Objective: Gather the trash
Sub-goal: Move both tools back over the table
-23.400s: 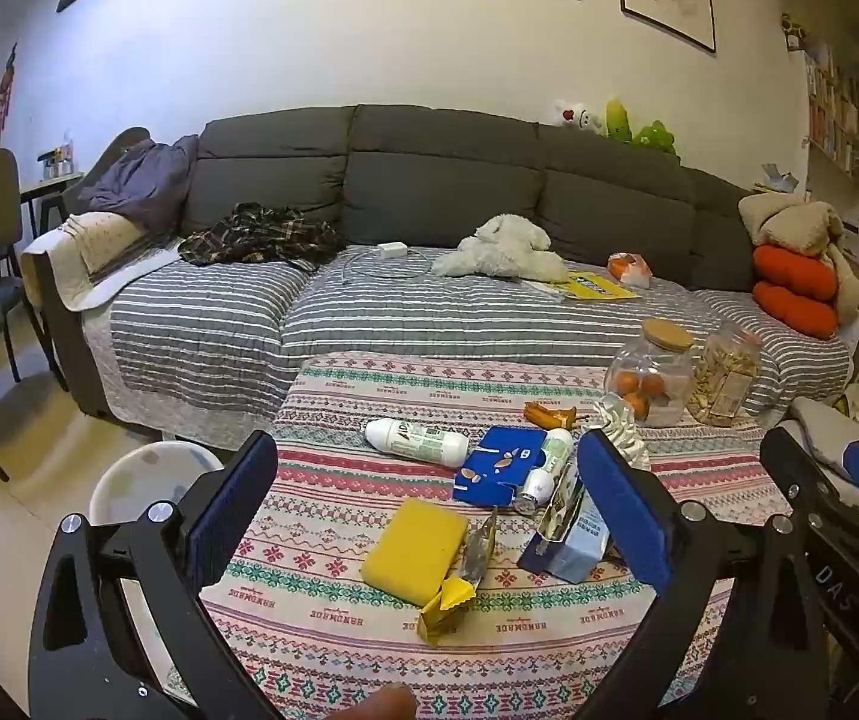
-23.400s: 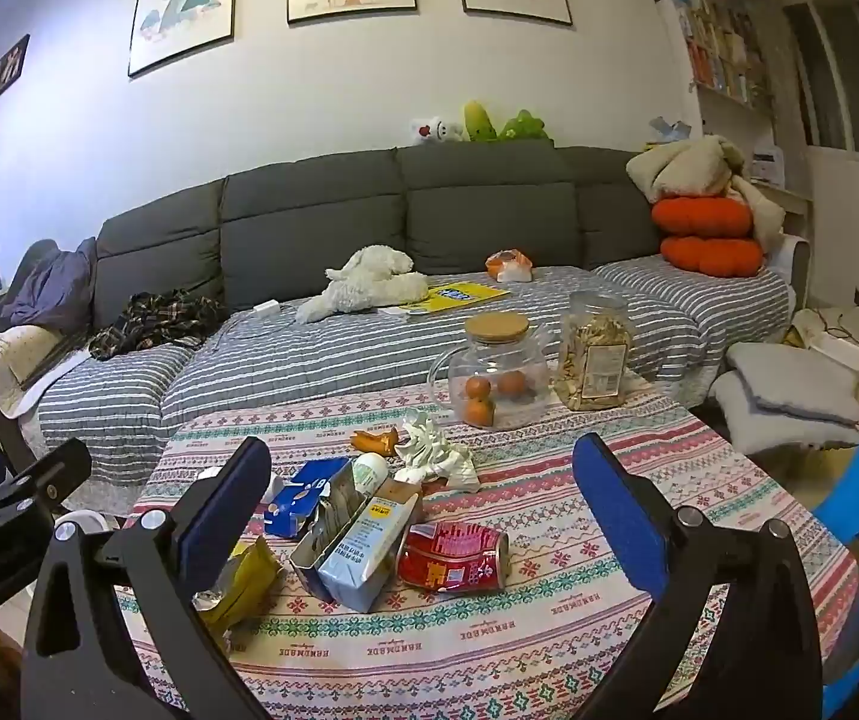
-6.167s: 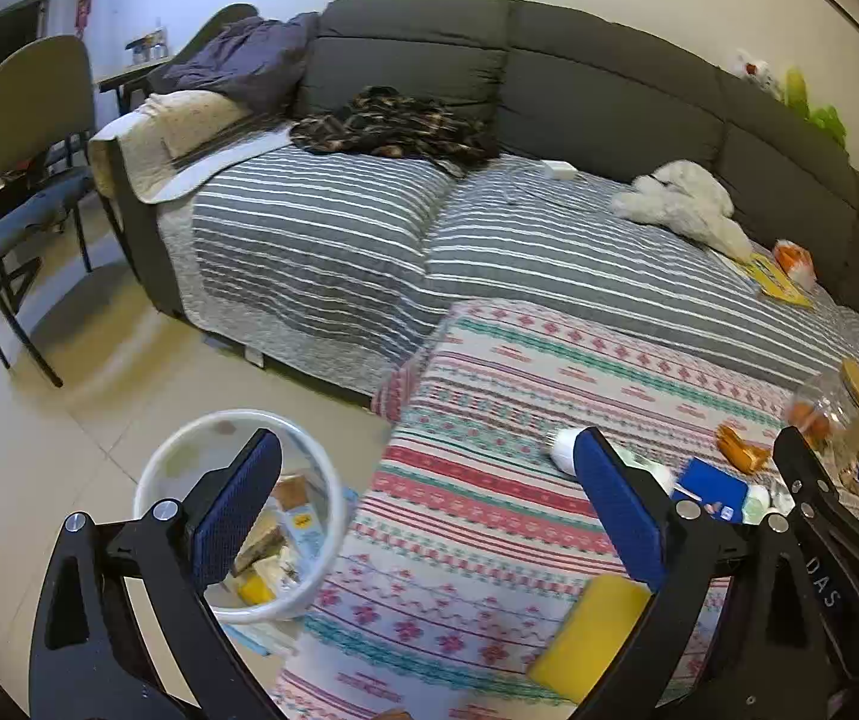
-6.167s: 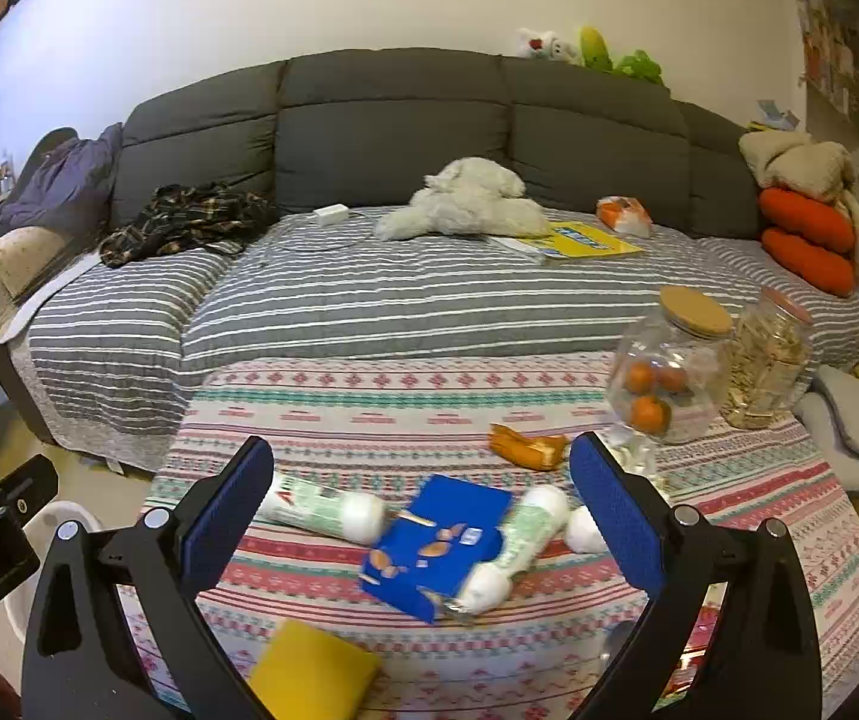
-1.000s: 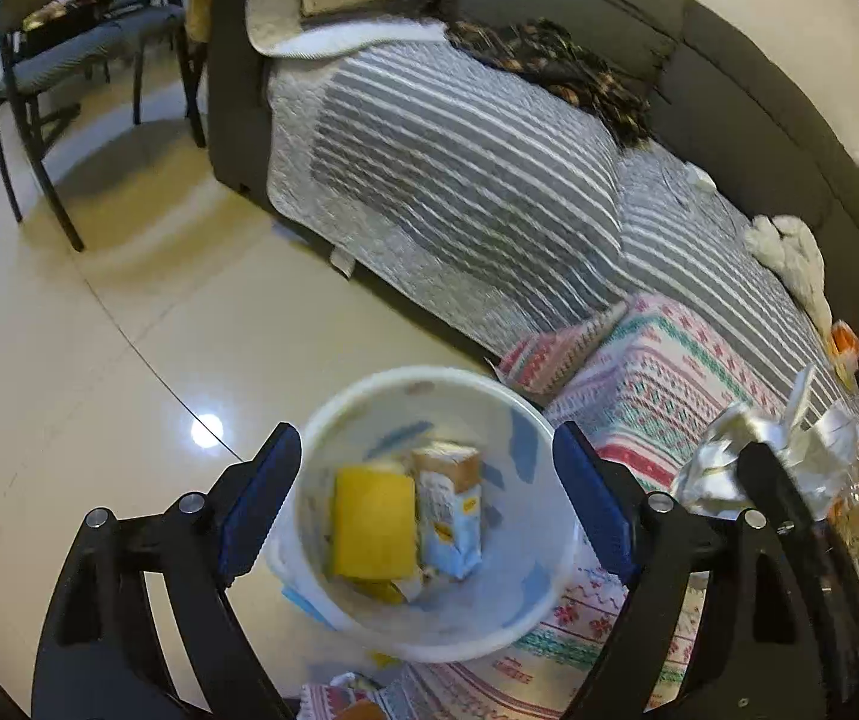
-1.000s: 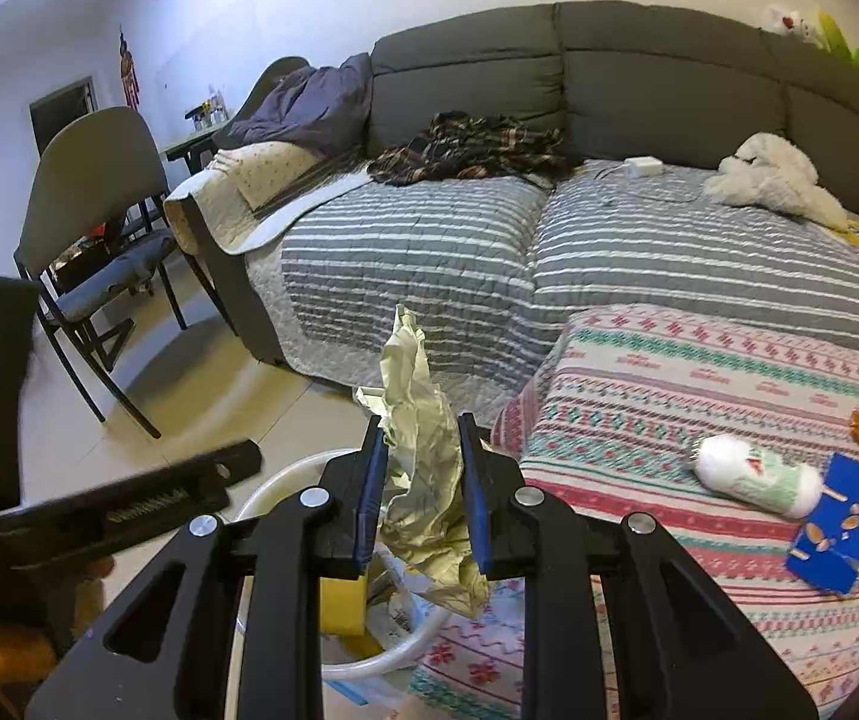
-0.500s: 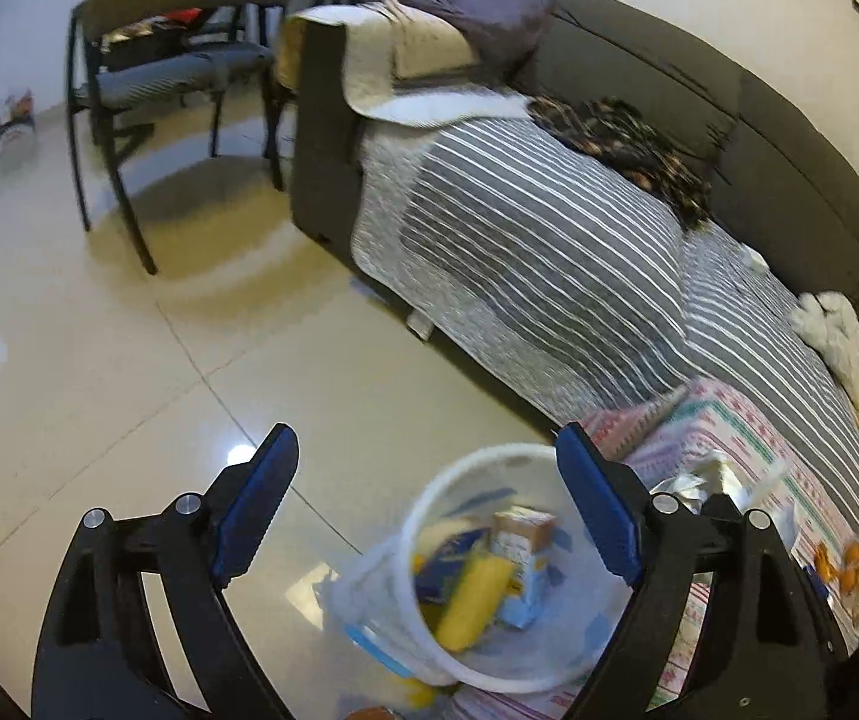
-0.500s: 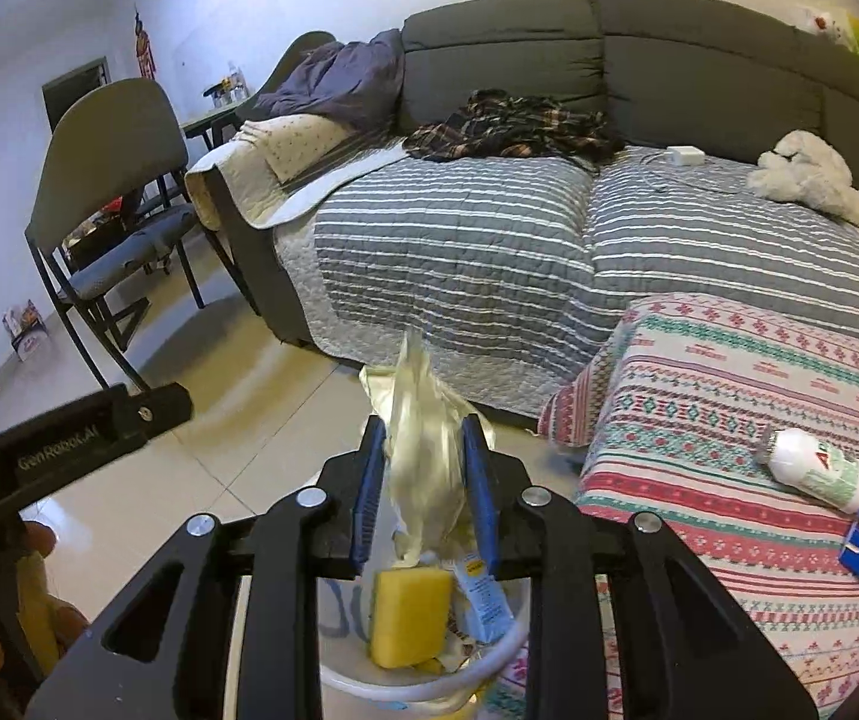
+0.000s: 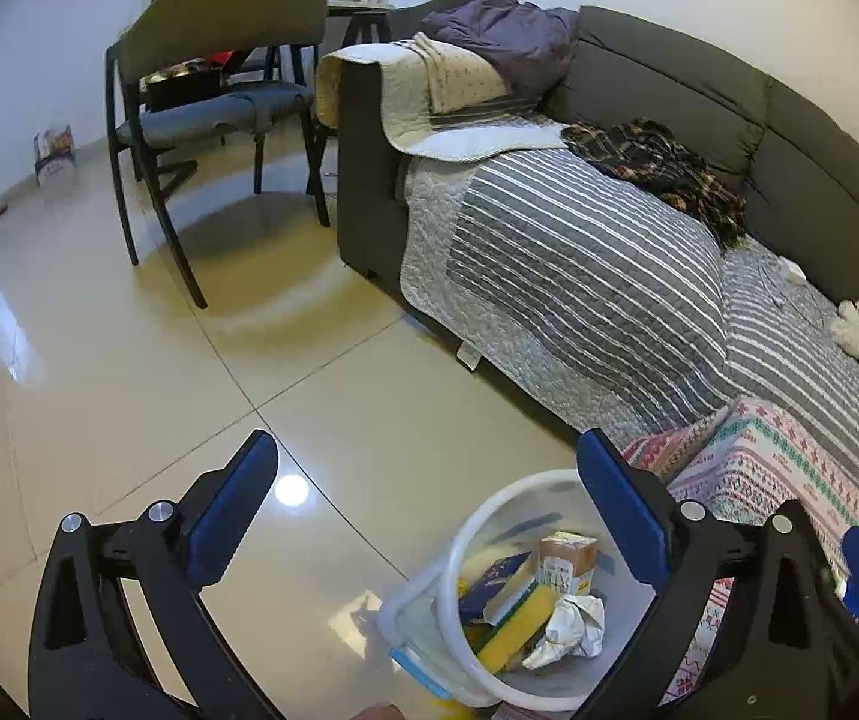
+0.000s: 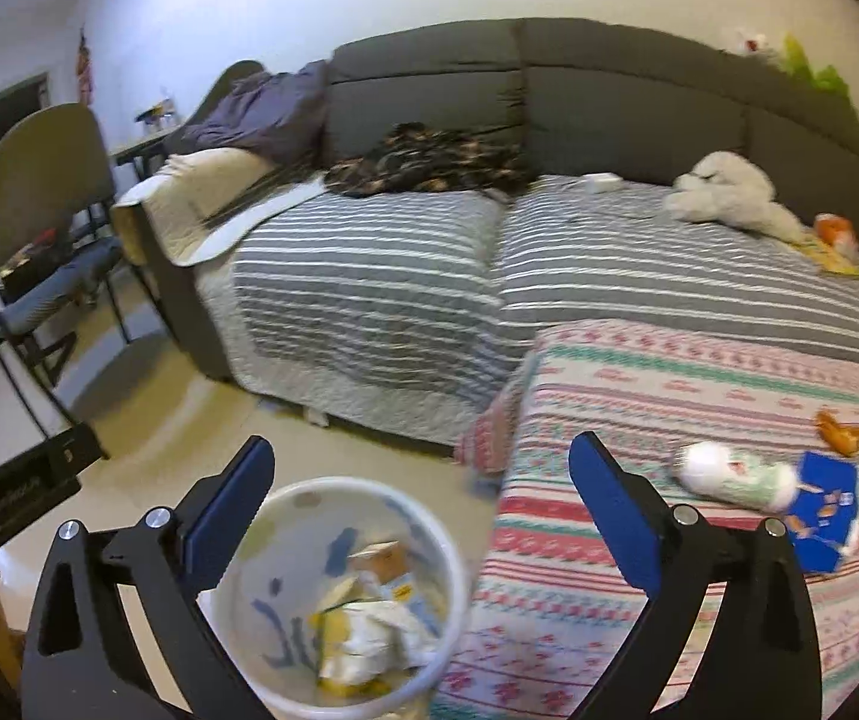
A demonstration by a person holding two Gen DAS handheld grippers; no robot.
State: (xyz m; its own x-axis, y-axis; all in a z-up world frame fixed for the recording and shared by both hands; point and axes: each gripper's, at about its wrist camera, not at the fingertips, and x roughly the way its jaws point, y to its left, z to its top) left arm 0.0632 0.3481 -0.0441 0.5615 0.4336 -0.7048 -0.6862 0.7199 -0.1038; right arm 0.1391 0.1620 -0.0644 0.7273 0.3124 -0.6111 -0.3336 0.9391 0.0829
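Both grippers, left gripper (image 9: 426,504) and right gripper (image 10: 420,507), gape empty; blur smears the bin's (image 10: 450,546) contents.

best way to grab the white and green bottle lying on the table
Grip the white and green bottle across the middle of its body, coming from above. It lies on its side on the patterned tablecloth, long axis running left-right, so the open right gripper should straddle the narrow width. The blue packet crowds its right end.

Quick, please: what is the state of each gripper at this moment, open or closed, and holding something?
Left gripper: open, holding nothing.
Right gripper: open, holding nothing, above the trash bin.
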